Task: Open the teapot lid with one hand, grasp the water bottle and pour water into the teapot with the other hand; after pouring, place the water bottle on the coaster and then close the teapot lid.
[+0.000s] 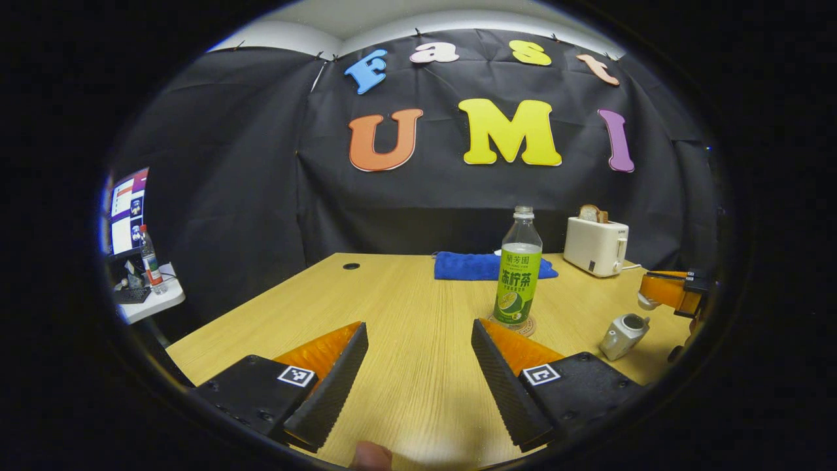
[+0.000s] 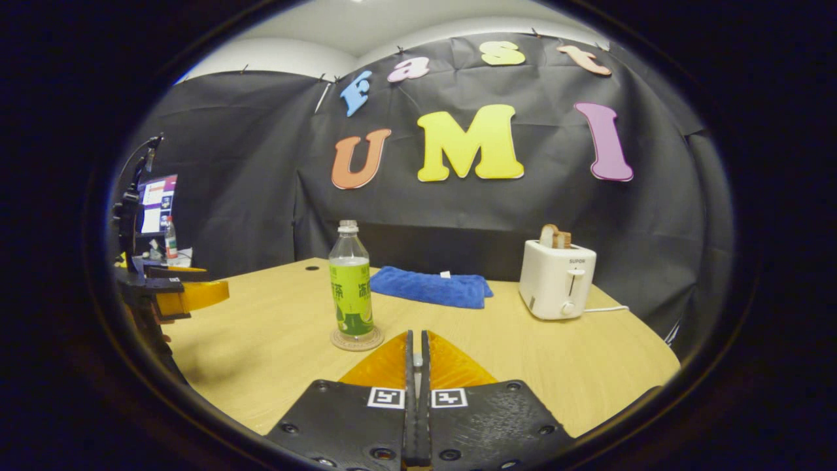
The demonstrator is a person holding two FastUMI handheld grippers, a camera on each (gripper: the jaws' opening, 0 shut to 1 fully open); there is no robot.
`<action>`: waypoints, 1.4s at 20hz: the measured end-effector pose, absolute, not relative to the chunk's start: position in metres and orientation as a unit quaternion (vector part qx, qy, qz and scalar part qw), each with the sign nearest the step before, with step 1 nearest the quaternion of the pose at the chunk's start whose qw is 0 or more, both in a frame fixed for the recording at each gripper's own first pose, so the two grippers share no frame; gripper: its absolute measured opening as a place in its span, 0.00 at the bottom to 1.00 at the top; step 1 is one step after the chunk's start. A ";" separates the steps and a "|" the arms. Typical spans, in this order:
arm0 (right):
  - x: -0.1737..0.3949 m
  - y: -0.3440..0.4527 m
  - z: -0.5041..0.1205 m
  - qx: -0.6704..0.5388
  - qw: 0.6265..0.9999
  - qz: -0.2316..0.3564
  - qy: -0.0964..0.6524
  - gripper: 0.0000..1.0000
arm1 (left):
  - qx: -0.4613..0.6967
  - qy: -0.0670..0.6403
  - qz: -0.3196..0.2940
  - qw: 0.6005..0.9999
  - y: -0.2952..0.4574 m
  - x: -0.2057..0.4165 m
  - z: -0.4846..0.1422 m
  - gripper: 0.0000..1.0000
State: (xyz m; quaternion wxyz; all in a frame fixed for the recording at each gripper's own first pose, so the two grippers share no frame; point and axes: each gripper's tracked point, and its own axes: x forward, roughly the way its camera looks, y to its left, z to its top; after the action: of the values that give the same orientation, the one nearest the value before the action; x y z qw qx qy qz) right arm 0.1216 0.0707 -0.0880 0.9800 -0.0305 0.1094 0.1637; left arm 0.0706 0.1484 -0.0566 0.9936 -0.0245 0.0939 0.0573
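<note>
Left tool [image 1: 418, 376] spread, water bottle [image 1: 518, 275] ahead-right — apart

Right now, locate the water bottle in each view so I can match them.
Left gripper view: the water bottle stands right of centre on the coaster.
Right gripper view: the water bottle stands left of centre on the coaster.
Shared landmark: the blue towel behind it.

Blue towel [image 2: 429, 286], toaster [image 2: 556, 279], perhaps bread.
</note>
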 end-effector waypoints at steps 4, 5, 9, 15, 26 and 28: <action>0.120 0.076 -0.100 -0.032 0.978 0.168 0.117 0.00 | -0.028 0.088 0.061 0.994 0.154 0.065 -0.055 0.99; 0.120 0.077 -0.102 -0.033 0.978 0.168 0.117 0.00 | -0.028 0.088 0.062 0.994 0.155 0.065 -0.054 0.99; 0.123 0.077 -0.109 -0.034 0.979 0.165 0.118 0.00 | -0.027 0.090 0.061 0.994 0.155 0.061 -0.054 0.99; 0.118 0.075 -0.117 -0.029 0.978 0.166 0.123 0.00 | -0.024 0.091 0.059 0.994 0.153 0.061 -0.055 0.99; 0.118 0.071 -0.123 -0.019 0.980 0.147 0.134 0.10 | -0.018 0.089 0.056 0.994 0.148 0.060 -0.052 0.99; 0.117 0.068 -0.114 -0.011 0.982 0.143 0.122 0.29 | -0.020 0.086 0.053 0.995 0.144 0.060 -0.050 0.99</action>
State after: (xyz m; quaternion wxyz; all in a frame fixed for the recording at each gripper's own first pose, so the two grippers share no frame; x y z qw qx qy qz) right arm 0.1168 0.0679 -0.1138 0.9821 -0.0108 0.1224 0.1430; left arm 0.0602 0.1436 -0.0498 0.9947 -0.0204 0.0863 0.0525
